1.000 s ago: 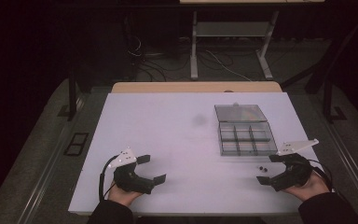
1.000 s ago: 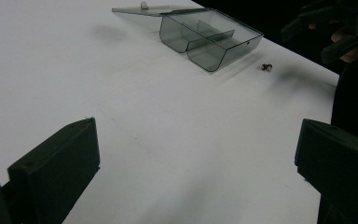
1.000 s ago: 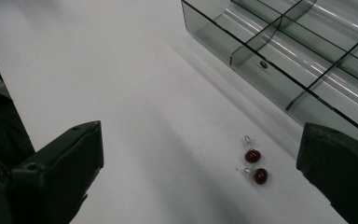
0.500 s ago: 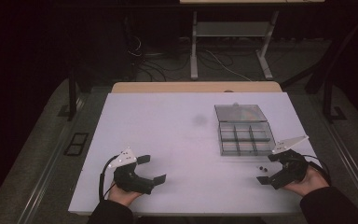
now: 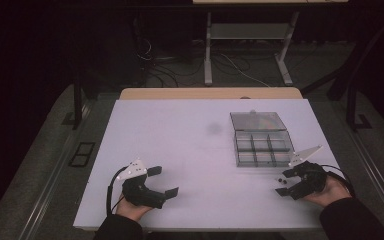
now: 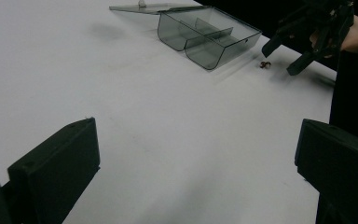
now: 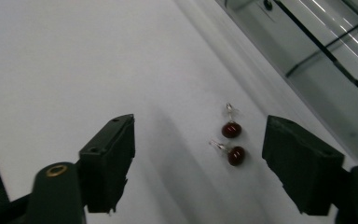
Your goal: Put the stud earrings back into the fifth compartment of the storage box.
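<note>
Right tool (image 5: pixel 287 182): jaws spread wide, nothing between the pads. It sits low over the white tabletop (image 5: pixel 190 150) at the person's near right corner, held in the right hand (image 5: pixel 325 190), grey three-cornered plate on top.

In the right gripper view, two dark red bead earrings (image 7: pixel 233 142) lie on the tabletop ahead of the right tool (image 7: pixel 198 163), within the span of the open jaws and closer to the jaw on that view's right. Upper earring (image 7: pixel 231 128) and lower earring (image 7: pixel 235 154) lie just beside each other, each with a thin silver post pointing away from the bead. Neither jaw touches them. In the high view the earrings (image 5: pixel 280 178) show as small dark specks just beyond the jaw tips, between the tool and the box.

Clear compartment box (image 5: pixel 261 142): smoky transparent plastic, divided into small cells, lid (image 5: pixel 258 121) swung open and lying flat on its far side. It stands just past the earrings from the right tool, near but not touching. Its wall runs across the upper right of the right gripper view (image 7: pixel 317 51). Contents of the cells cannot be made out.

Left tool (image 5: pixel 163 181): jaws also wide apart and empty, resting near the tabletop's near edge in the left hand (image 5: pixel 130 205), well apart from the box and earrings. The left gripper view looks between its own jaws (image 6: pixel 196 172) across bare tabletop toward the box (image 6: pixel 205 35), with the earrings (image 6: pixel 265 64) a small speck beside it and the right tool (image 6: pixel 284 56) just behind them.
</note>
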`<state>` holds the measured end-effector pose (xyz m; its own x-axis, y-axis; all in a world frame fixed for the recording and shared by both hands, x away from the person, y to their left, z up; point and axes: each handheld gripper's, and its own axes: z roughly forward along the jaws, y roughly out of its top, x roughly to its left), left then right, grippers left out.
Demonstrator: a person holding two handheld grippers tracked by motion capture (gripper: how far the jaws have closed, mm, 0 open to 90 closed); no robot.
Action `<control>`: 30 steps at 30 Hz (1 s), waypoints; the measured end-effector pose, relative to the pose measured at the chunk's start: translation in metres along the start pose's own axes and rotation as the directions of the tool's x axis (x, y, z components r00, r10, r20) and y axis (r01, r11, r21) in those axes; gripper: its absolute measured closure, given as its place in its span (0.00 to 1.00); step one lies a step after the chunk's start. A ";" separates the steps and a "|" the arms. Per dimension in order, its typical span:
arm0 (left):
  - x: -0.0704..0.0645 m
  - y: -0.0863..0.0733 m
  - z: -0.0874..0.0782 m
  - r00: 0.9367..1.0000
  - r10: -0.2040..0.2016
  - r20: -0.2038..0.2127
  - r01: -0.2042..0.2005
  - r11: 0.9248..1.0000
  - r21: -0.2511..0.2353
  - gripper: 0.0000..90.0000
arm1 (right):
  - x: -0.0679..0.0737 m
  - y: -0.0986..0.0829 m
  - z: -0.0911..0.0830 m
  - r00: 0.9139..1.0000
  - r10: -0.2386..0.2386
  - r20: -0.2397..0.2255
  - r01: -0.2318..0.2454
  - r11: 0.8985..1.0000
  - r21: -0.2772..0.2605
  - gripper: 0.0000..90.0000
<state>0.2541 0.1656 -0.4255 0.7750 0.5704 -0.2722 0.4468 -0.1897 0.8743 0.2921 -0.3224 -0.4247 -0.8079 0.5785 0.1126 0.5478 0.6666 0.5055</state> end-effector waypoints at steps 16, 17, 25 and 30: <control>0.000 0.000 0.000 1.000 -0.001 0.003 0.001 1.000 -0.002 0.00 | -0.011 -0.004 0.005 0.999 -0.004 0.042 0.004 1.000 0.010 0.68; 0.000 0.000 0.000 1.000 -0.001 0.003 0.001 1.000 -0.002 0.00 | -0.011 -0.004 0.005 0.999 -0.004 0.042 0.004 1.000 0.010 0.68; 0.000 0.000 0.000 1.000 -0.004 0.002 0.004 1.000 -0.006 0.00 | -0.013 -0.007 0.003 0.999 -0.003 0.043 0.003 1.000 0.012 0.85; 0.000 0.000 -0.001 1.000 -0.005 0.002 0.005 1.000 -0.011 0.00 | -0.014 -0.009 0.002 1.000 0.000 0.029 -0.001 1.000 0.017 0.86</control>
<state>0.2539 0.1663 -0.4252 0.7736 0.5697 -0.2775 0.4460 -0.1783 0.8771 0.2987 -0.3353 -0.4321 -0.8010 0.5922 0.0876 0.5520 0.6740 0.4910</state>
